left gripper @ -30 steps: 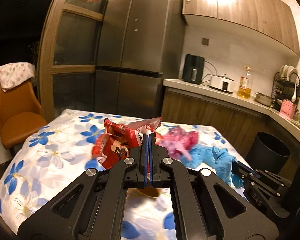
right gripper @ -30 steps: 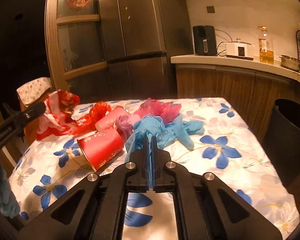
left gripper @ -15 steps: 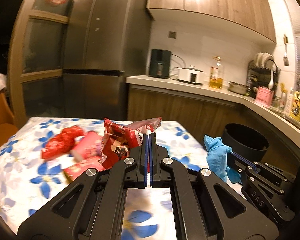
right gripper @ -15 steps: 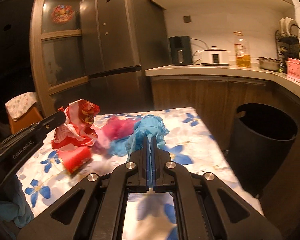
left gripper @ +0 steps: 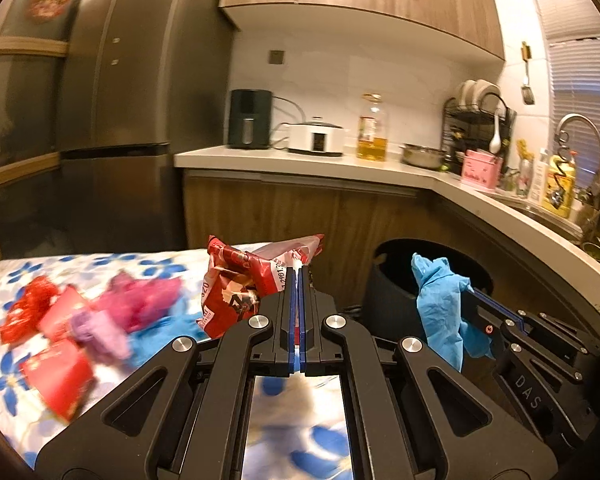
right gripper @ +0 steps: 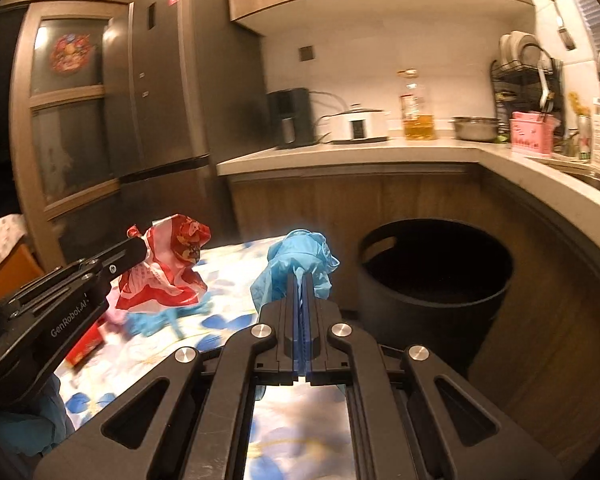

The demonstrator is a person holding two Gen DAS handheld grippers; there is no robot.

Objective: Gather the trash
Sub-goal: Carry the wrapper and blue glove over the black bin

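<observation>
Trash rides in both grippers: left gripper (left gripper: 299,276) clamps a red wrapper (left gripper: 236,284), right gripper (right gripper: 303,280) pinches a blue glove (right gripper: 300,252) near the black bin (right gripper: 432,276); blurred scraps, probably cups, lie on the table (left gripper: 4,364).

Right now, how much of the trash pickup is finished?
Nothing visibly binned yet. In hand: the left tool pinches a red snack wrapper, and the right tool a blue glove, near the black bin. Left: red cups and pink scraps on the table.
</observation>
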